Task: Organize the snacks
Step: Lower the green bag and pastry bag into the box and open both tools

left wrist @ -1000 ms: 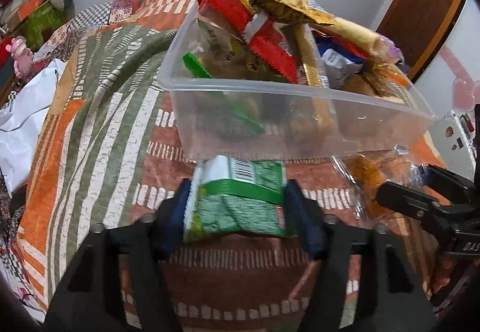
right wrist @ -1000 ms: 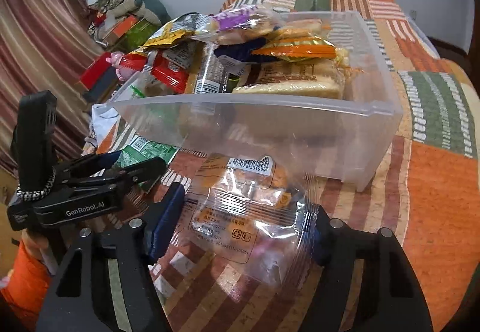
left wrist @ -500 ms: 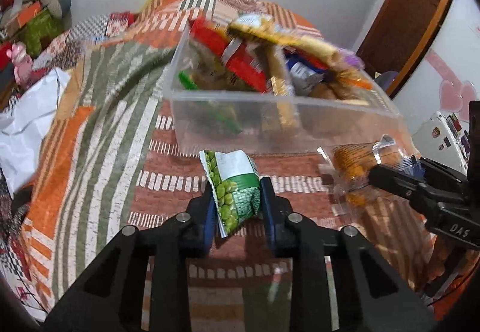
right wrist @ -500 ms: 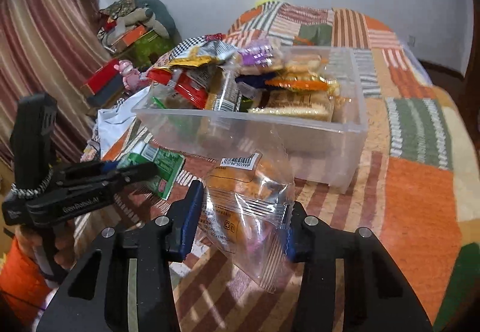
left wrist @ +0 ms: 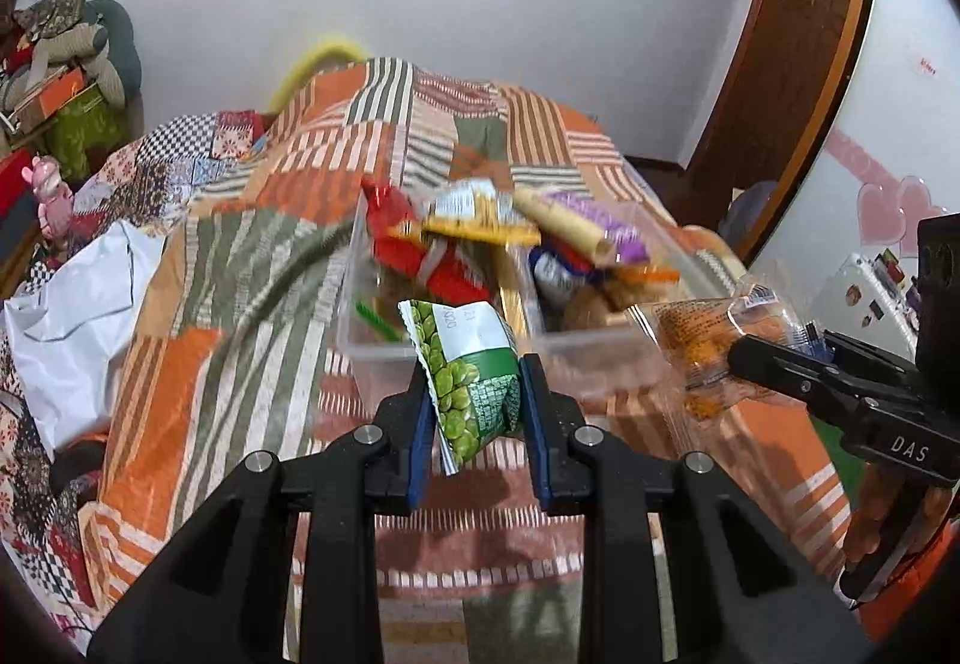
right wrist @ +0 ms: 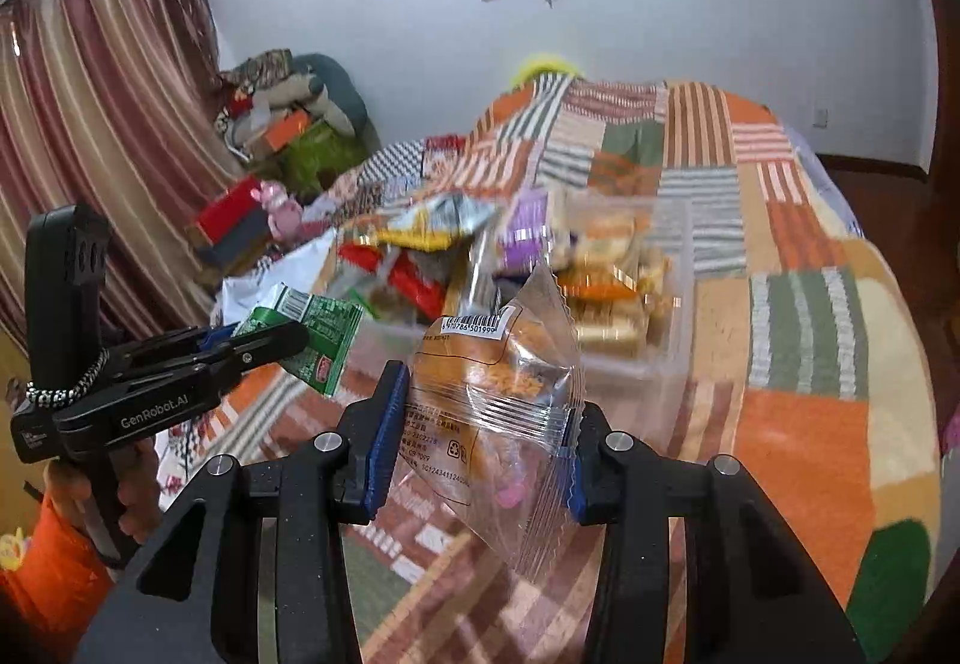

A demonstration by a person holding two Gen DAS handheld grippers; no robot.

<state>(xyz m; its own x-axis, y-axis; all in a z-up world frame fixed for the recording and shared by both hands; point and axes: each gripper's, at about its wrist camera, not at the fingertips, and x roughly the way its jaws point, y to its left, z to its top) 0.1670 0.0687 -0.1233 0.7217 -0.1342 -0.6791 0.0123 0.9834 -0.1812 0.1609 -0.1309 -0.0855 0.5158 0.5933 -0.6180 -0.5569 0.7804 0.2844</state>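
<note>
Patchwork bed [left wrist: 198, 364] carries an overfull bin [left wrist: 384, 358]. Left tool [left wrist: 474, 412] pinches a pea bag [left wrist: 474, 364]; right tool [right wrist: 480, 442] pinches a clear pack [right wrist: 504, 394], both raised near it. Dropped atop, either may slide off.

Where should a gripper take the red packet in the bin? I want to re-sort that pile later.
Judging by its pose, grip the red packet at its upper end, which sticks above the clear bin rim at the left. Come from above; the yellow packet overlaps its right side.
</note>
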